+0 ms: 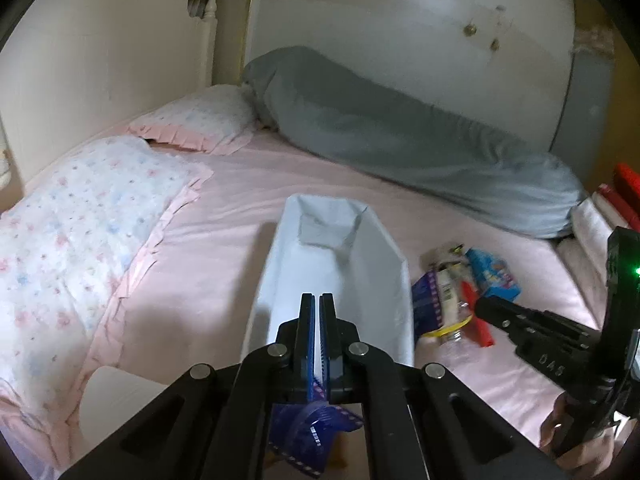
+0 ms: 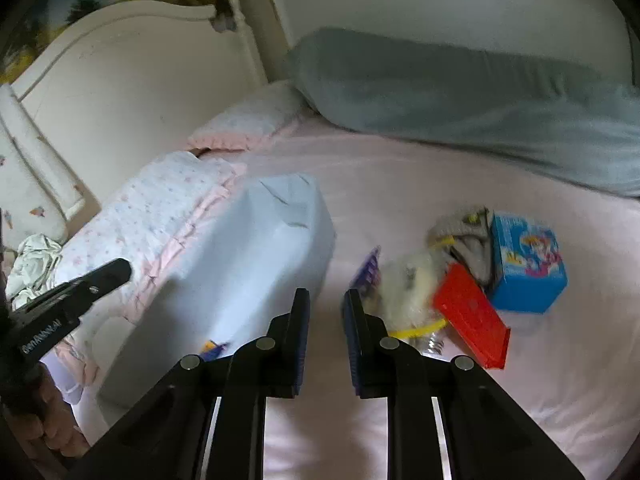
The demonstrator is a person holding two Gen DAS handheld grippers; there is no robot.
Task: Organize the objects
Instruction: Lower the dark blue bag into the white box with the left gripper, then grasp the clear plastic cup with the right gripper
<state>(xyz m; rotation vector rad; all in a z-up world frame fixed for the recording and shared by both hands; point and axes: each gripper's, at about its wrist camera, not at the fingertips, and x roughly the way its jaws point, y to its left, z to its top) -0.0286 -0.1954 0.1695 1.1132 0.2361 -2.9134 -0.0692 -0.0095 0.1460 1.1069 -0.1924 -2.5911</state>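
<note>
Right gripper (image 2: pixel 326 300), jaws apart and empty, has the pile's red box (image 2: pixel 472 316) just right, while left gripper (image 1: pixel 316 312) pinches the white bin's (image 1: pixel 384 272) near rim.

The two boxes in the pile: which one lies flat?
The red box, long and thin, lies flat at the pile's near edge. The blue box with cartoon print stands taller behind it.

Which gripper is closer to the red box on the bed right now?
Right. The right gripper hangs open just beside the red box and the pile around it. The left gripper, shut on a blue wrapper, sits over the white bin, farther away.
</note>
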